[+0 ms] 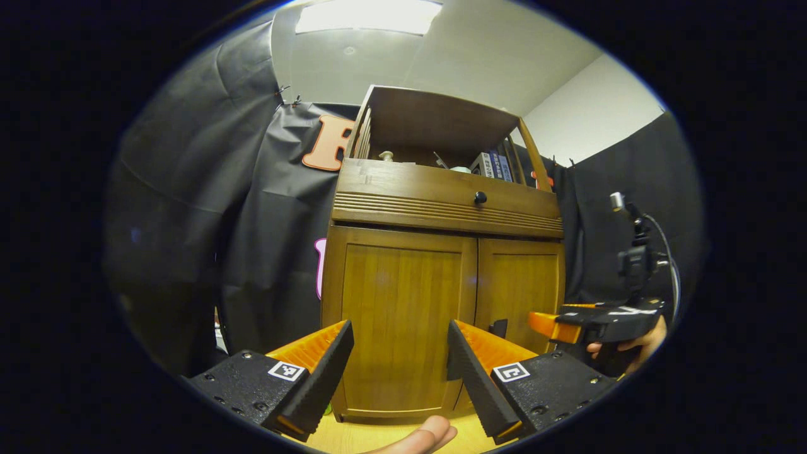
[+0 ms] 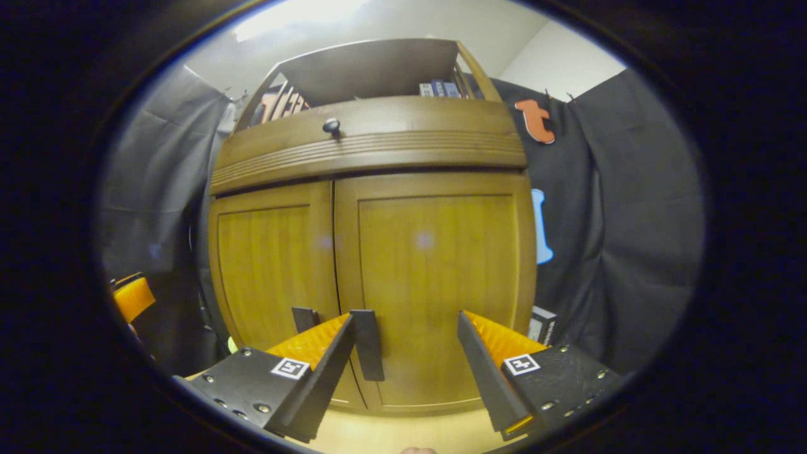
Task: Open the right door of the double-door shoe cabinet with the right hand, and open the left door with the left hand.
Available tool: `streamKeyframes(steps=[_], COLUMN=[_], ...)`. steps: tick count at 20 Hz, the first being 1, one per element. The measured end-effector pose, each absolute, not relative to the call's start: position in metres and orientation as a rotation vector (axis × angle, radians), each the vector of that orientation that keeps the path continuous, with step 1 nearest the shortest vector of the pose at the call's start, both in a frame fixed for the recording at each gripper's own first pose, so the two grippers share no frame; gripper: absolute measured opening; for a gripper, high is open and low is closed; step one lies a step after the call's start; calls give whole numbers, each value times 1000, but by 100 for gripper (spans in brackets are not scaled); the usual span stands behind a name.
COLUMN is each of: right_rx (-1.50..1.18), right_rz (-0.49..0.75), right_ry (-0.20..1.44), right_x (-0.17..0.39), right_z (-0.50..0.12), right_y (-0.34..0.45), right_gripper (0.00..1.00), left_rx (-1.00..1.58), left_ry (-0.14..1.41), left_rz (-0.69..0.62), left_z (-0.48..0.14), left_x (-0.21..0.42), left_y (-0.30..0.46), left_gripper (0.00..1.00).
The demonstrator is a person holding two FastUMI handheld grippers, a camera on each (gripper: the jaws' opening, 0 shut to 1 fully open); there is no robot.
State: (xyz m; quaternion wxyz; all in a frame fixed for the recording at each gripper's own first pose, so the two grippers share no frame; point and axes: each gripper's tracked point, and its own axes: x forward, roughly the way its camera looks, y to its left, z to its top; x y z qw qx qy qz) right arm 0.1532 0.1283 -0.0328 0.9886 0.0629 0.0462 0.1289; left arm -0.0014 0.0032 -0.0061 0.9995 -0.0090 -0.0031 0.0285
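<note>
Fingers of the right gripper (image 2: 413,353) stand wide apart at the bottom of the right gripper view, holding nothing, and the dark handle of the right door (image 2: 367,343) sits just behind the left-hand finger. Fingers of the left gripper (image 1: 400,359) are likewise spread and empty at the bottom of the left gripper view, aimed at the left door (image 1: 403,315). A fingertip of the person (image 1: 429,438) shows at the bottom edge.

Both doors look closed, so opening has not begun. My judgement is that the right gripper should shift a little toward frame left to straddle its handle, close squarely on it, then pull along the door's swing rather than straight back.

Farther off, the right door (image 2: 441,277) fills the frame's centre on the shoe cabinet (image 2: 372,157). I count two doors, two dark door handles at the centre seam, one drawer with one round knob (image 1: 480,197), and one open shelf above holding several books (image 1: 495,165).
</note>
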Motion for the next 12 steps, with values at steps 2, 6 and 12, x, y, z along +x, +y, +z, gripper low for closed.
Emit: streamKeyframes(steps=[2, 6, 12], right_rx=[107, 99, 50], right_rz=[282, 283, 239], right_ry=[109, 127, 91], right_x=[171, 202, 222], right_z=[-45, -72, -80], right_y=[147, 175, 186], right_gripper=[96, 94, 94], left_rx=[-26, -28, -54], left_ry=[0, 8, 35], left_rz=[64, 74, 67], left_z=[-7, -8, -14], left_x=[-2, -1, 1], left_y=[4, 6, 1], left_gripper=[93, 93, 87])
